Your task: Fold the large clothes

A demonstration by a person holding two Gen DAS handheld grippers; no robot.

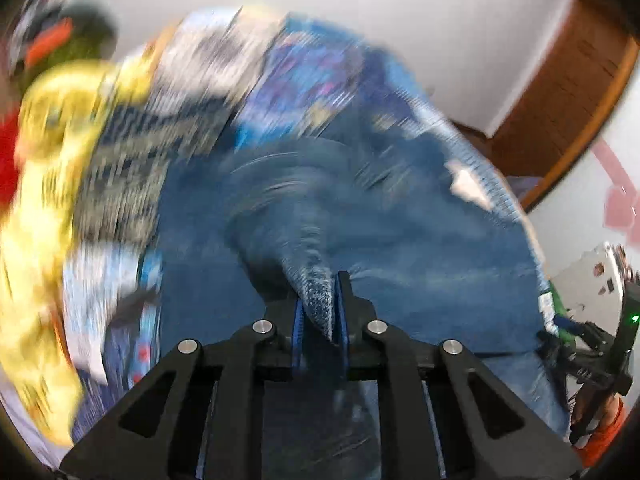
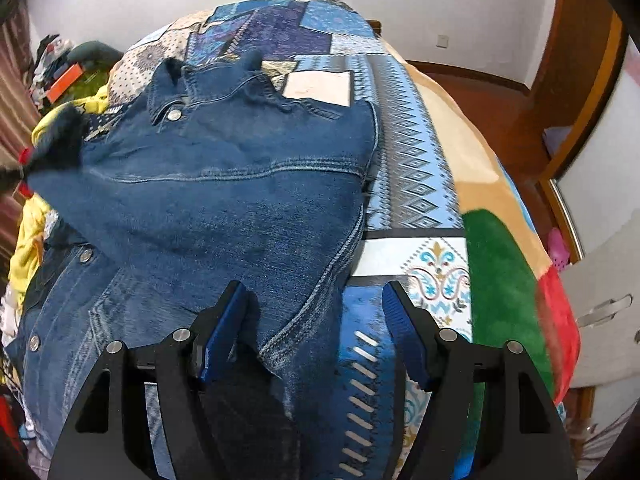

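We are working over one bed point(image 2: 424, 184), which is wearing a blue patchwork cover, and one denim jacket point(image 2: 224, 200) is lying spread across the near half of it, collar toward the far end and hem toward us. Beyond the left edge a heap of other clothes point(image 2: 60, 120), yellow among them, is piling up too blurred for us to count. We are judging the jacket to be heavy and fairly stiff for cloth: it is holding thick seams and ridges rather than draping flat, so it will probably swing with some weight and resist sharp creases. The doubled seams, hem and cuffs are looking like the surest places to pinch, since the fabric is rough and unlikely to slip. We are using two tongs. The left gripper point(image 1: 320, 304) is clamping a narrow pointed fold of denim between its blue pads, the cloth rising to it in a taut ridge. The right gripper point(image 2: 314, 328) is standing wide, its fingers point(image 2: 224, 332) straddling the jacket's near right edge without pressing on it. We are counting four metal buttons point(image 2: 174, 114) on show.
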